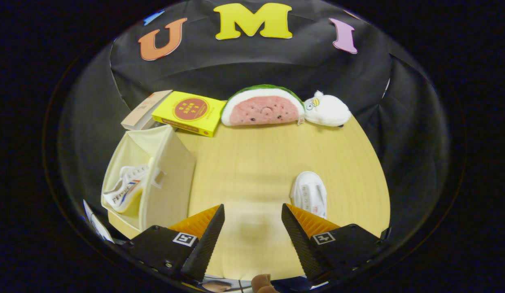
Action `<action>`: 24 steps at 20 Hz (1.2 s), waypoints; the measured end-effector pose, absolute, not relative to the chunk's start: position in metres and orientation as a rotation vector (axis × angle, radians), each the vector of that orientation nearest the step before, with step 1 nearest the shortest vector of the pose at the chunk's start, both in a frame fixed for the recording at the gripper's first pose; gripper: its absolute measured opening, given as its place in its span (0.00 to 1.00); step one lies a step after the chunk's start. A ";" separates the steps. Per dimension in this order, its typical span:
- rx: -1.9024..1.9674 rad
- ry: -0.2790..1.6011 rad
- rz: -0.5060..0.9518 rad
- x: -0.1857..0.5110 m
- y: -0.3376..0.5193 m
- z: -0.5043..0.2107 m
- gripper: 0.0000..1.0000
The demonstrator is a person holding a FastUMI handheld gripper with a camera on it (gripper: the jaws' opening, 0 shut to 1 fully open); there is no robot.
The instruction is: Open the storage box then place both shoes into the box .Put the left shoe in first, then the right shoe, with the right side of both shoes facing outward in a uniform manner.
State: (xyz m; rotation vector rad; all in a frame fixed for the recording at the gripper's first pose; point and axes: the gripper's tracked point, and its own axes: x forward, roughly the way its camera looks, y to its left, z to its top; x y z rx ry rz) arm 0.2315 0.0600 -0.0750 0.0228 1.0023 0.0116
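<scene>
An open cream fabric storage box (171,179) stands on the wooden table, left of my fingers. One white shoe with red and blue stripes (126,188) lies inside it, striped side up toward the opening. The second white shoe (309,196) rests on the table just beyond my right finger, sole toward me. My gripper (252,213) hovers above the table between box and shoe, open, with nothing between its fingers.
Along the back of the table (260,154) lie a yellow book (189,112), a tan book (144,110) behind the box, a watermelon plush (262,106) and a white duck plush (327,110). The table's round edge curves down at the right.
</scene>
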 end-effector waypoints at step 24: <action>-0.137 1.238 -0.175 0.237 -0.087 -0.211 0.87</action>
